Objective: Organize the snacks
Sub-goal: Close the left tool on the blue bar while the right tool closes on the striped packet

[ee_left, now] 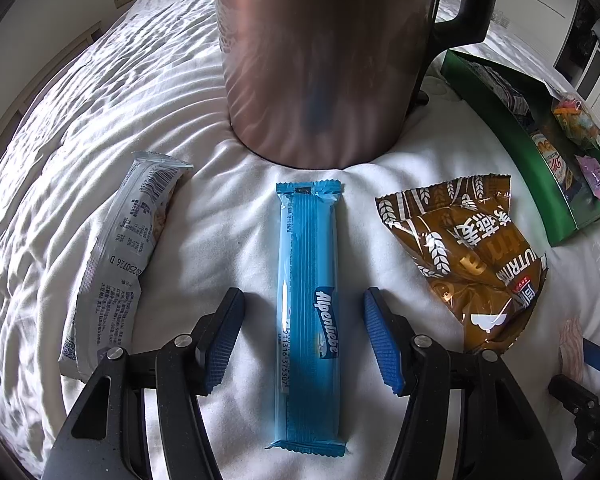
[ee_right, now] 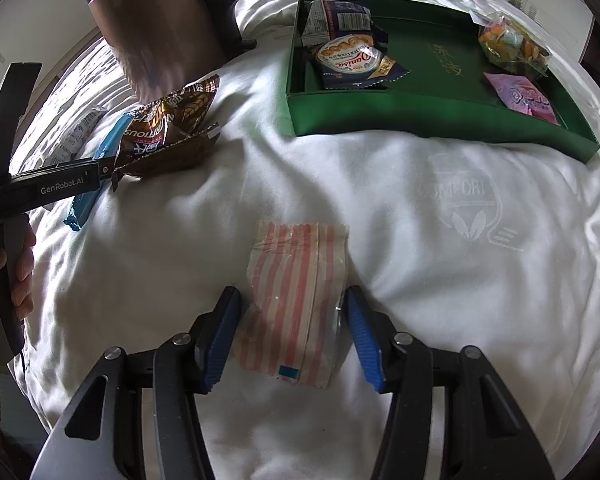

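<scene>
Left gripper (ee_left: 304, 340) open astride blue bar (ee_left: 308, 312) — kettle (ee_left: 320, 60) beyond; right gripper (ee_right: 292, 336) open astride striped packet (ee_right: 296, 300); green tray (ee_right: 440, 120) far right.

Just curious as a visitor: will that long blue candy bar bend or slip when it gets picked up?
The blue candy bar looks long and evenly filled, so it probably stays fairly stiff. Its glossy wrapper could be slippery, though the left gripper has ribbed pads. It looks light, barely denting the bedding.

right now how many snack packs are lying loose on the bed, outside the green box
4: grey pack leftmost, blue Alpenliebe bar between the left jaws, brown bag beside it, striped pouch between the right jaws.
</scene>
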### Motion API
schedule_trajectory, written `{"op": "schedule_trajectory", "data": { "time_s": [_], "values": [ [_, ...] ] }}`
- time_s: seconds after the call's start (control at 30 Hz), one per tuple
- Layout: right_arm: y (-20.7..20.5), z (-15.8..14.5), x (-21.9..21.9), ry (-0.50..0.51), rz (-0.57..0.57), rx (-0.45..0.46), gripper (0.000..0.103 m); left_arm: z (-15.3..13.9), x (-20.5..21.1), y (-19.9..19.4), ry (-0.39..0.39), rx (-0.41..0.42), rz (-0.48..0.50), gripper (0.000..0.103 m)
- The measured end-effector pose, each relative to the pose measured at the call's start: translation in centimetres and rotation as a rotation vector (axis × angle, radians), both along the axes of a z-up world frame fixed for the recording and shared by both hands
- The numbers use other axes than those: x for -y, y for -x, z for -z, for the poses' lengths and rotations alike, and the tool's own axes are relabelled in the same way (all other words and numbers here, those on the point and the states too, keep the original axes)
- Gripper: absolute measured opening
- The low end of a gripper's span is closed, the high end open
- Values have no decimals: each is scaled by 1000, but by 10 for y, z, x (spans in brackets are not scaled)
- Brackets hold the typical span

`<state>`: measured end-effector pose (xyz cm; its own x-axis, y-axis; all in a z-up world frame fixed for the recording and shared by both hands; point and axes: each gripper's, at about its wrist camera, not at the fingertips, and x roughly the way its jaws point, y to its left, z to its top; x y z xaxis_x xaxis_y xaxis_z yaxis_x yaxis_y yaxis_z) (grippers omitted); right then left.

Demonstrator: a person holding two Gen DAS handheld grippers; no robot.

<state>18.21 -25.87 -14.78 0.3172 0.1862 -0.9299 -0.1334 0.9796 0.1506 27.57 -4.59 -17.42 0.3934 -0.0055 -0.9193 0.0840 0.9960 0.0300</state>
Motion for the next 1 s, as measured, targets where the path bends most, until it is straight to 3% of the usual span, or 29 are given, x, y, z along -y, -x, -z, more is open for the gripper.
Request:
{"op": "schedule_trajectory", "data": {
  "time_s": [0.1,0.17,0.3,0.4,0.7,0.8,0.93,1.0],
  "values": [
    [0,0,0,1,-6,5,47,0,-1,0,7,0,-4,55],
    [0,0,1,6,-11,12,36,1,-3,0,18,-2,-10,54],
    [1,0,4,0,-11,13,35,1,-6,-2,24,-13,-6,51],
    [0,0,4,-5,-13,4,35,2,-5,-4,34,-29,10,42],
    [-5,1,8,-9,-7,-40,37,2,-9,-17,56,-95,14,41],
    [-8,1,9,-21,-9,-35,37,0,-11,-24,80,-126,9,26],
    [-8,1,8,-33,-19,-15,11,-4,-16,-30,103,-152,6,22],
    [-8,1,7,-34,-22,-6,7,-7,-15,-31,103,-151,8,22]
  ]
}}
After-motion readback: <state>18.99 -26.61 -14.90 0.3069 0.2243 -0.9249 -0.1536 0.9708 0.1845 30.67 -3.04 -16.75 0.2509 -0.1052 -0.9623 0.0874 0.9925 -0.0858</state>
